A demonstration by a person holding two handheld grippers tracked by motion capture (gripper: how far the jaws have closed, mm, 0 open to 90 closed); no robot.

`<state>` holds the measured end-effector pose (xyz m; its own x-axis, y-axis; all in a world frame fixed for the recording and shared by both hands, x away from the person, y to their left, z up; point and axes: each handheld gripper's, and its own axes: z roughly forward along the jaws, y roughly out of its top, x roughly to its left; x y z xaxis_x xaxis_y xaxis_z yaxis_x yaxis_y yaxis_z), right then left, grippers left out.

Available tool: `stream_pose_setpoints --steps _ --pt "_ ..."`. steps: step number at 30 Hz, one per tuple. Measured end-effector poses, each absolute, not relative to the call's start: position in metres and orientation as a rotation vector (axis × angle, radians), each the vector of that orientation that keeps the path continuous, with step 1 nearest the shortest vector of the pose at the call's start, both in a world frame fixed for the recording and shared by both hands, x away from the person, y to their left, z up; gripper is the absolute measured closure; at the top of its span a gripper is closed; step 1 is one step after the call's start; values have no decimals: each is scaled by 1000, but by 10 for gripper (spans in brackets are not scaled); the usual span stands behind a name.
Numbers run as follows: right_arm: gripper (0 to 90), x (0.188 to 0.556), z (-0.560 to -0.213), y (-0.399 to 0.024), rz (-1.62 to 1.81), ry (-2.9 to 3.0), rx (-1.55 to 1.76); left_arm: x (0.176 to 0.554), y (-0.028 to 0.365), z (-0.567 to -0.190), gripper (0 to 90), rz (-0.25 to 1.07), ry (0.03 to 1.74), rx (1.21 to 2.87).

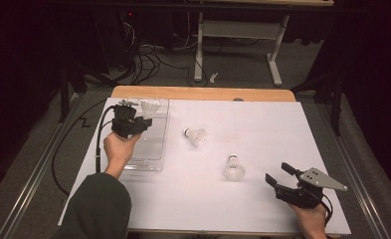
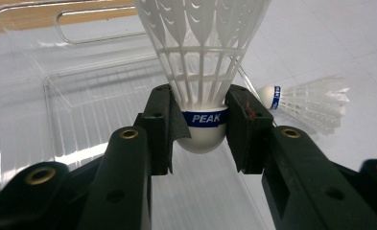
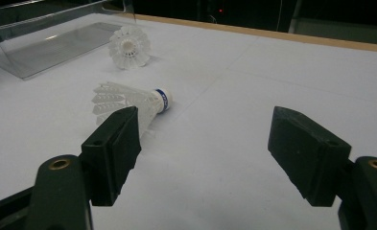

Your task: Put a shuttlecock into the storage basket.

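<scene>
The left gripper (image 2: 203,132) clamps a white shuttlecock (image 2: 203,72) by its cork, one black pad on each side of the blue band marked PEAK, feathers pointing away from the hand. In the high view the left gripper (image 1: 144,121) hangs over a clear tray (image 1: 155,162) at the table's left, the held shuttlecock (image 1: 151,106) above the tray's far end.

The right gripper (image 3: 203,148) has its jaws spread wide with nothing between them. In the high view the right gripper (image 1: 277,175) sits near the table's front right corner, the hand (image 1: 310,219) behind it.

Two more shuttlecocks lie on the white table (image 1: 262,129). One (image 1: 195,136) lies on its side just right of the tray. The other (image 1: 233,168) lies nearer the right gripper, well apart from its jaws. In the right gripper view the nearer one (image 3: 128,103) lies on its side, cork to the right.
</scene>
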<state>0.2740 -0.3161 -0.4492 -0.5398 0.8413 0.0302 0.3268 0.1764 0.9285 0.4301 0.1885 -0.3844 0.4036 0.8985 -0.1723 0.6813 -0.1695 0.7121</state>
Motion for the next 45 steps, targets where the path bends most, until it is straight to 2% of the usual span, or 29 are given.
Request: stream_pose_setpoints --steps 34,40,45 --pt "271 274 -449 -317 1355 1959 1098 468 171 -402 641 368 1431 1993" --pt "271 274 -449 -316 1353 1960 1099 469 169 -406 484 366 1444 2004" --pt "271 274 -449 -316 1353 1959 1099 466 167 -404 428 381 1433 2010"
